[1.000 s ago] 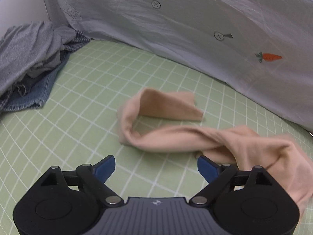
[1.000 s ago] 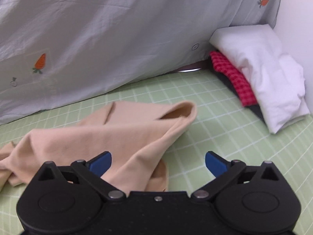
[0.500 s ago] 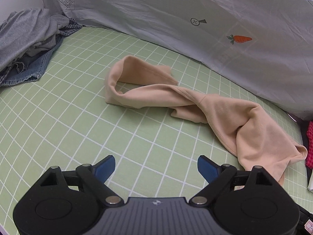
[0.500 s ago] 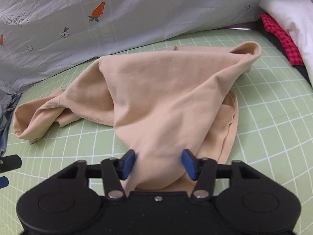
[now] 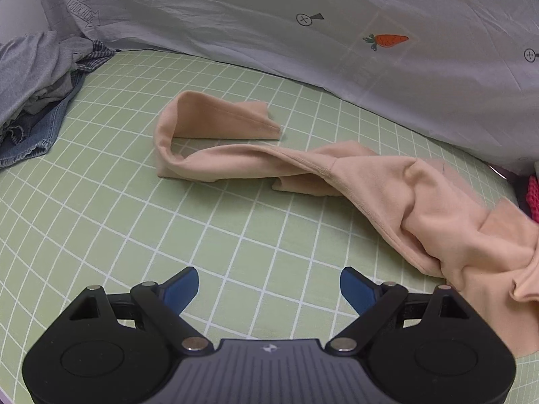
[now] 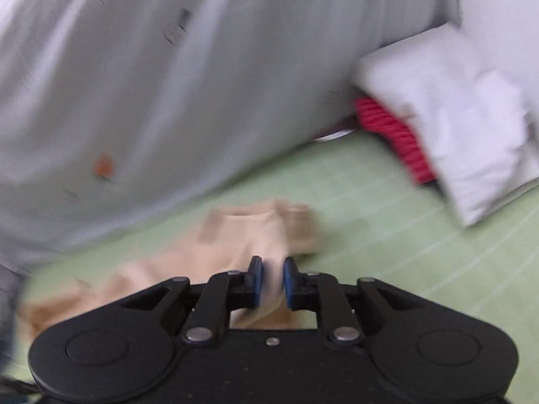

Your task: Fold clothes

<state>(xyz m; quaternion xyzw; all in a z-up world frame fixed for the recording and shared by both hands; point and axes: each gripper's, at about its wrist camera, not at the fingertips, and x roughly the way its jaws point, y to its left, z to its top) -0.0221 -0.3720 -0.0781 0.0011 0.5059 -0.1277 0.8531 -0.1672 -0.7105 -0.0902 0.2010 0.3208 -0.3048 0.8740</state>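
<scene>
A peach garment (image 5: 337,175) lies crumpled and twisted across the green grid mat (image 5: 134,202), its left end looped over, its right part bunched and lifted. My left gripper (image 5: 267,289) is open and empty above bare mat, in front of the garment. In the blurred right wrist view my right gripper (image 6: 272,281) is shut on a fold of the peach garment (image 6: 249,235), which trails away to the left.
A pile of grey and denim clothes (image 5: 33,94) sits at the mat's far left. A grey sheet with carrot prints (image 5: 303,33) hangs along the back. A white folded stack (image 6: 465,134) over red checked cloth (image 6: 394,131) sits at the right.
My right gripper has closed fully on the garment and swung it fast; its view is now blurred. The garment's right part has bunched up. My left gripper moved closer, still open.
</scene>
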